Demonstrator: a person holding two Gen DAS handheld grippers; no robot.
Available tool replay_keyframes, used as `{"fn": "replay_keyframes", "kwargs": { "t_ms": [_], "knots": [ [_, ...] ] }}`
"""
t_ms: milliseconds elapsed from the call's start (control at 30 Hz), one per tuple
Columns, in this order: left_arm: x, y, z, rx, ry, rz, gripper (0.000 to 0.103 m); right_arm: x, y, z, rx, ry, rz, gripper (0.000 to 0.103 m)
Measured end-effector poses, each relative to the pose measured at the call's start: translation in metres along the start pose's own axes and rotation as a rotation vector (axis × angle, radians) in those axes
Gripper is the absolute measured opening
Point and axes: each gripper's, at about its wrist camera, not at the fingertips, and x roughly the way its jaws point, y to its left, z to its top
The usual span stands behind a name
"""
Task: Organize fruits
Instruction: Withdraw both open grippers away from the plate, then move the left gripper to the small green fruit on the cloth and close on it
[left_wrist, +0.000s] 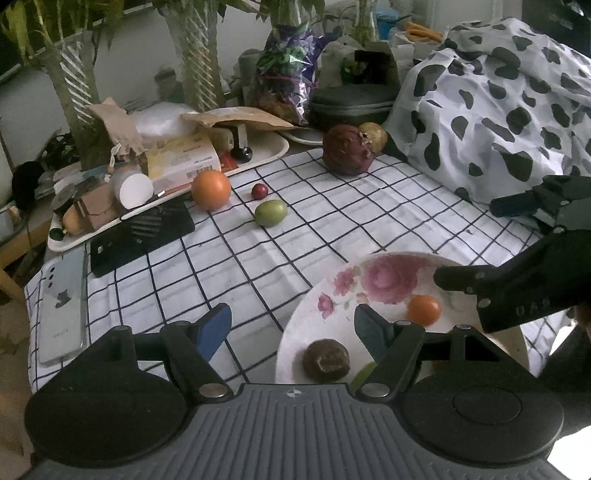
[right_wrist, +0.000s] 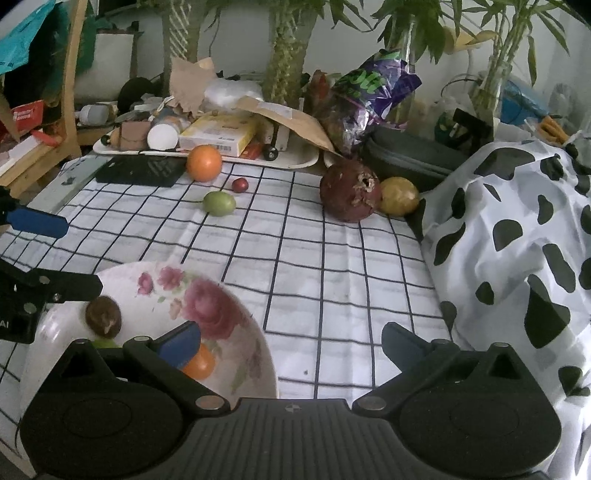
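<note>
A floral white bowl (left_wrist: 332, 291) (right_wrist: 236, 325) sits at the near edge of the checked cloth. It holds a small orange fruit (left_wrist: 424, 309) (right_wrist: 201, 363), a brown fruit (left_wrist: 326, 359) (right_wrist: 103, 316) and a green fruit, mostly hidden. On the cloth lie an orange (left_wrist: 211, 189) (right_wrist: 203, 163), a small red fruit (left_wrist: 259, 190) (right_wrist: 240, 184), a green fruit (left_wrist: 270, 212) (right_wrist: 219, 202), a dark red pomegranate (left_wrist: 348, 149) (right_wrist: 349, 192) and a yellow-brown fruit (left_wrist: 373, 136) (right_wrist: 399, 195). My left gripper (left_wrist: 291, 328) is open and empty at the bowl's left rim. My right gripper (right_wrist: 290, 343) is open and empty at its right rim.
A cluttered white tray (left_wrist: 266, 157) (right_wrist: 295, 160) stands behind the fruits, with a black pad (left_wrist: 140, 236) and a phone (left_wrist: 62, 310) to the left. A cow-print cloth (left_wrist: 498, 110) (right_wrist: 517, 240) is heaped on the right. Plant vases and a dark case (right_wrist: 410, 155) line the back.
</note>
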Motion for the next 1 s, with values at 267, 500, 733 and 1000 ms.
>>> {"fn": "replay_keyframes", "kwargs": {
  "t_ms": [267,500,733,1000],
  "knots": [
    [0.015,0.006,0.011,0.016,0.004,-0.006,0.072,0.019,-0.006,0.014,0.003,0.005,0.013,0.103],
    [0.029,0.012,0.022,0.024,0.004,-0.011,0.072,0.036,-0.012,0.028,-0.01,0.003,0.023,0.103],
    [0.045,0.021,0.039,0.027,-0.008,-0.025,0.072,0.053,-0.016,0.04,-0.018,0.009,0.027,0.103],
    [0.063,0.027,0.053,0.041,-0.011,-0.036,0.072,0.07,-0.02,0.052,-0.034,0.017,0.024,0.103]
  ]
}}
